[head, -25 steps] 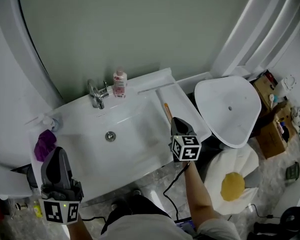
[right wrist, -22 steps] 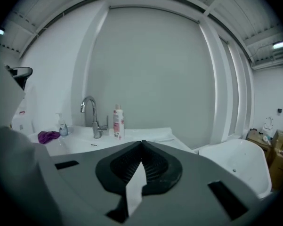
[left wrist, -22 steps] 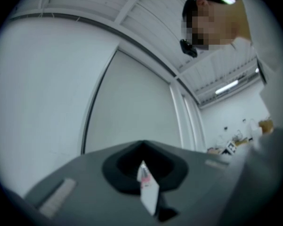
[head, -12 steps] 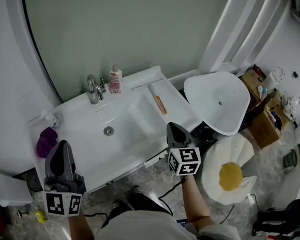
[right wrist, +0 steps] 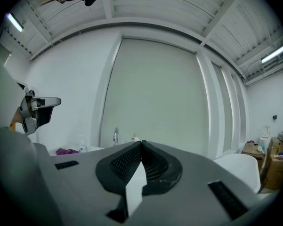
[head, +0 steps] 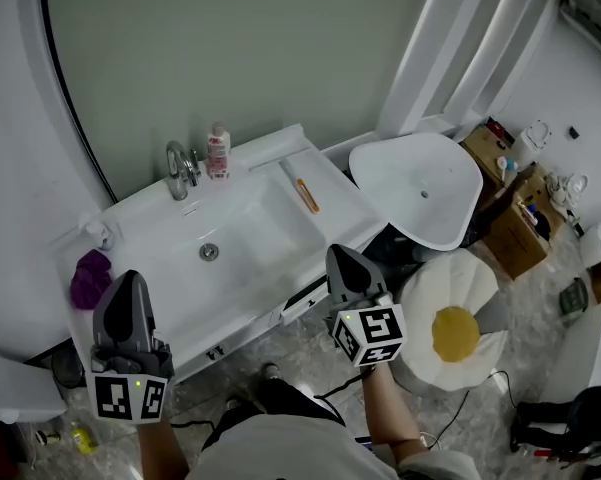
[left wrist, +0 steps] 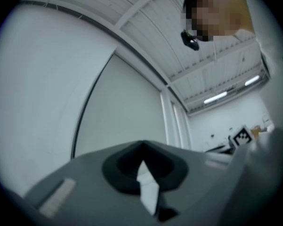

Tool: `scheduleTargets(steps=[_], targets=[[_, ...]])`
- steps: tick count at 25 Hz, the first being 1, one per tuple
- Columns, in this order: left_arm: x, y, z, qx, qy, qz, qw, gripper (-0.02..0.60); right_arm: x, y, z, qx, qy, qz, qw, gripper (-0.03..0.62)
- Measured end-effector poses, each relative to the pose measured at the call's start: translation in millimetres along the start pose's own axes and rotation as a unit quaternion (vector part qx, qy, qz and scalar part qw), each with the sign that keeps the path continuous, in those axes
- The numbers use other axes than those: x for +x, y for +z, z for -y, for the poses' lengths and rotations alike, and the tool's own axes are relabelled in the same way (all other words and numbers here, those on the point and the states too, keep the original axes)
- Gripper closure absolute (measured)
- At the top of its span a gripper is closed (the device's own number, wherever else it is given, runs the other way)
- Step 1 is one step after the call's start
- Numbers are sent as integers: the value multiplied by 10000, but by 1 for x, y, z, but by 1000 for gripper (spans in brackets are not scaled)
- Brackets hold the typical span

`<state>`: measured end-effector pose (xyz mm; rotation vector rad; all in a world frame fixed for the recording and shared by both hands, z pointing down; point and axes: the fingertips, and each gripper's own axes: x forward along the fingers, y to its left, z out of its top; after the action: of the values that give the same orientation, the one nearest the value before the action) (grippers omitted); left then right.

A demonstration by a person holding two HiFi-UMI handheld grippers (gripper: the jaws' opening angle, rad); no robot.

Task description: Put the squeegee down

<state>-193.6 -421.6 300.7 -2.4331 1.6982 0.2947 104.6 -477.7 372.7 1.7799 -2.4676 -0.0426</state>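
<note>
Pulled back from the white ceramic sink (head: 250, 238), the right hand-held gripper (head: 342, 258) is closed and empty, like the left hand-held gripper (head: 130, 280), and the slim orange squeegee (head: 306, 195) lies on the sink's right ledge, where wetness could let it slide.

Head view above sink (head: 242, 230); gripper views face wall (right wrist: 155, 93).

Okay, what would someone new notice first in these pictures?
The white washbasin fills the head view's middle, an orange squeegee lying on its right ledge and a purple cloth at its left corner. A fried-egg cushion sits at the lower right. The left gripper and right gripper hang in front, shut and empty.
</note>
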Motion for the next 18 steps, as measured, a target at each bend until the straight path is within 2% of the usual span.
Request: scheduleTargets(steps=[10, 18], targets=[[-18, 16, 11, -82, -224, 157, 9996, 574, -54, 29, -23, -153, -269, 344, 9989, 592], [-29, 19, 9, -138, -357, 194, 9991, 574, -76, 40, -44, -314, -487, 492, 9971, 592]])
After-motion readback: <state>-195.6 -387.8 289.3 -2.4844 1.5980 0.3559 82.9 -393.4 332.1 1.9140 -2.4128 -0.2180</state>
